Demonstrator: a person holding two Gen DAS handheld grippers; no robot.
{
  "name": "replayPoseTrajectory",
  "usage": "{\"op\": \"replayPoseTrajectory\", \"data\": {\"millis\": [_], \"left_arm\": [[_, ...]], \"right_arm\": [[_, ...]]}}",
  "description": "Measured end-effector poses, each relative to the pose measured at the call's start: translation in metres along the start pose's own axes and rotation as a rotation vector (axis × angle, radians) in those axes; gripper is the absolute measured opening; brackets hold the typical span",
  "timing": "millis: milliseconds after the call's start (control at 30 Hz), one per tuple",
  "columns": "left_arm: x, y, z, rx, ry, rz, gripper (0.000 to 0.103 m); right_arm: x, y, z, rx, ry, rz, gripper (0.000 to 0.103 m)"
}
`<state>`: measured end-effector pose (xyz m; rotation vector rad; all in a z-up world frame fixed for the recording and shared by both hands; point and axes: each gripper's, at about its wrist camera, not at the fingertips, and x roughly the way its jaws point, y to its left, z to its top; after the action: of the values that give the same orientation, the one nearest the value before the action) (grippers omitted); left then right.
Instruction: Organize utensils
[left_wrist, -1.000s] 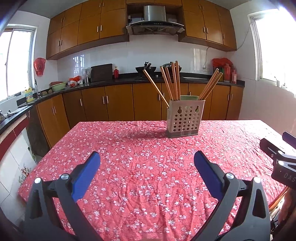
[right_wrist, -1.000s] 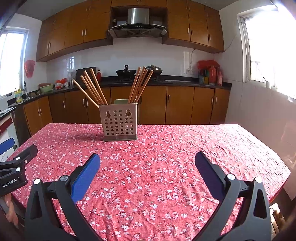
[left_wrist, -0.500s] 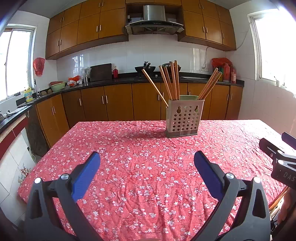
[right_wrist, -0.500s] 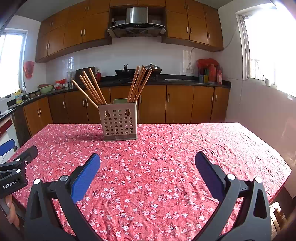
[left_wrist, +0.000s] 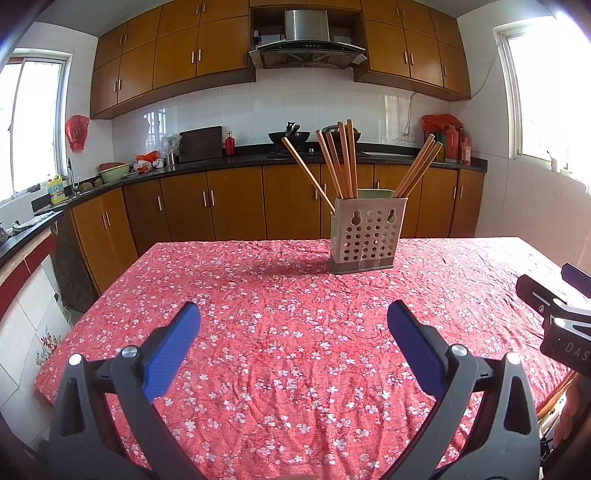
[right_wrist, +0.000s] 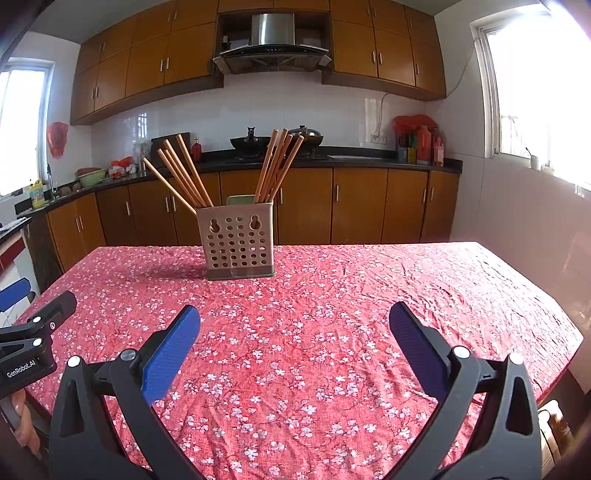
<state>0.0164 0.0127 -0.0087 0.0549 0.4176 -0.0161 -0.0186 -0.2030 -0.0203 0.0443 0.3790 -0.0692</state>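
Here, both tools wide apart, empty: left tool (left_wrist: 293, 325) "GenRobot.AI", right tool (right_wrist: 294, 326) "DAS".

Chopsticks (left_wrist: 341, 162) lower ends hidden inside holder (left_wrist: 365, 236); counter clutter indistinct.

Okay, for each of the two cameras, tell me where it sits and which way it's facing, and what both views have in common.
Left wrist: sits on the left gripper, jaws open, facing across the red floral tablecloth toward the utensil holder; the right gripper shows at the right edge.
Right wrist: sits on the right gripper, jaws open, facing the same way; the left gripper and fingers show at the left edge.
Shared: the holder of chopsticks, the tablecloth, the kitchen counter.
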Motion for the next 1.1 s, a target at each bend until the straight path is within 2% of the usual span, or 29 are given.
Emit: {"op": "replayPoseTrajectory", "data": {"millis": [1100], "left_arm": [[0.0036,-0.0016,-0.0017,-0.005,0.006,0.003,0.099]], "right_arm": [[0.0007,0.005,-0.0011,0.006,0.004,0.0,0.101]]}}
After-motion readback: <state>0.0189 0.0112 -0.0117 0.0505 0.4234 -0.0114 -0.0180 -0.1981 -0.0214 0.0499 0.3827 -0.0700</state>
